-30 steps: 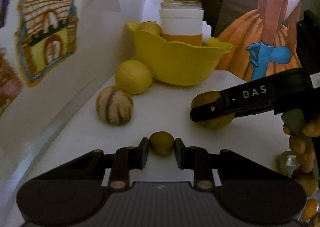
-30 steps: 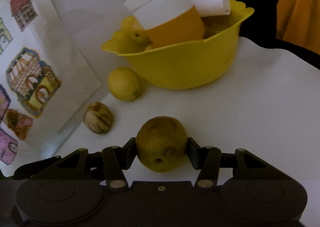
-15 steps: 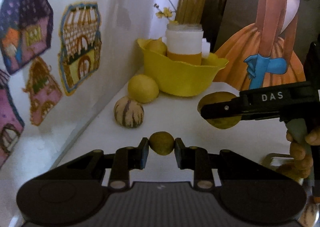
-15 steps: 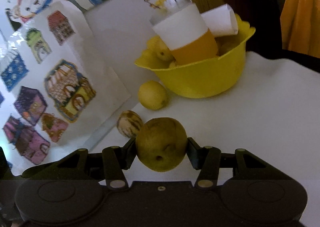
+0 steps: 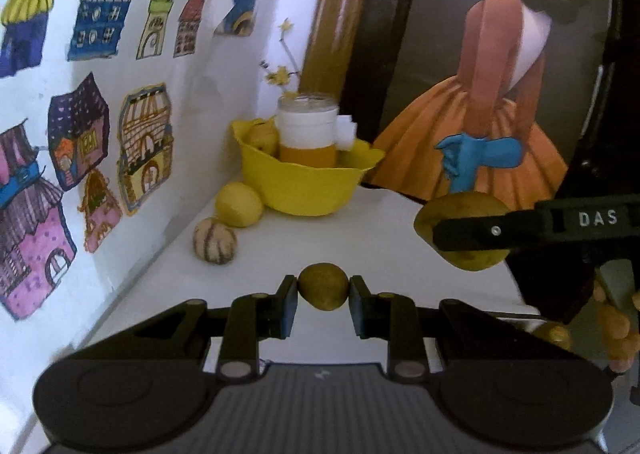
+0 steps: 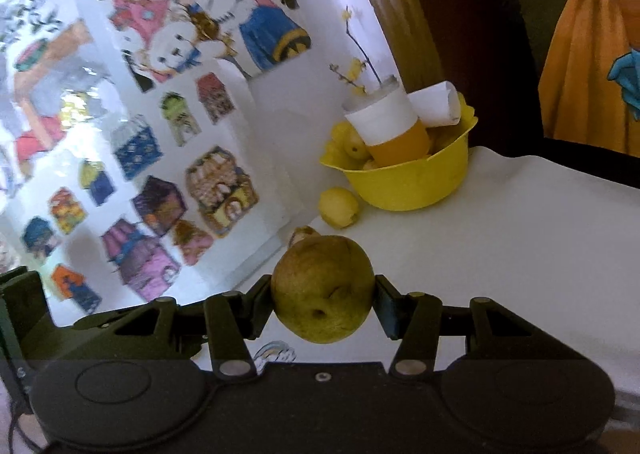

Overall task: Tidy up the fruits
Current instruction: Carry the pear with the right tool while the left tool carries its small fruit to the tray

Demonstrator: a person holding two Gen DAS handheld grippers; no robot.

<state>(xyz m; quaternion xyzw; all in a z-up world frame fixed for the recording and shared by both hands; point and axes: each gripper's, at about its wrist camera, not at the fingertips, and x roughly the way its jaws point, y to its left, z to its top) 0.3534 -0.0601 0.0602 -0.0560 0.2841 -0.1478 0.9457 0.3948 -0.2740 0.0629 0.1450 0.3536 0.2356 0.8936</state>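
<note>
A small round olive-green fruit (image 5: 323,291) sits pinched between the nearly closed fingers of the left gripper (image 5: 323,296), low centre of frame, off the white surface (image 5: 360,238). The right gripper (image 6: 322,304) clamps a larger brownish-green pear (image 6: 322,288), fingers partway apart. A yellow plastic bowl (image 5: 308,186) stands beyond, upper centre.

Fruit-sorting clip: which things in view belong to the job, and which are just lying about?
Job:
- small fruit in left gripper
- pear in right gripper
- yellow bowl
- lemon
- striped fruit

Lying about:
- jar, standing in the bowl
- rolled paper
- wall stickers
</note>
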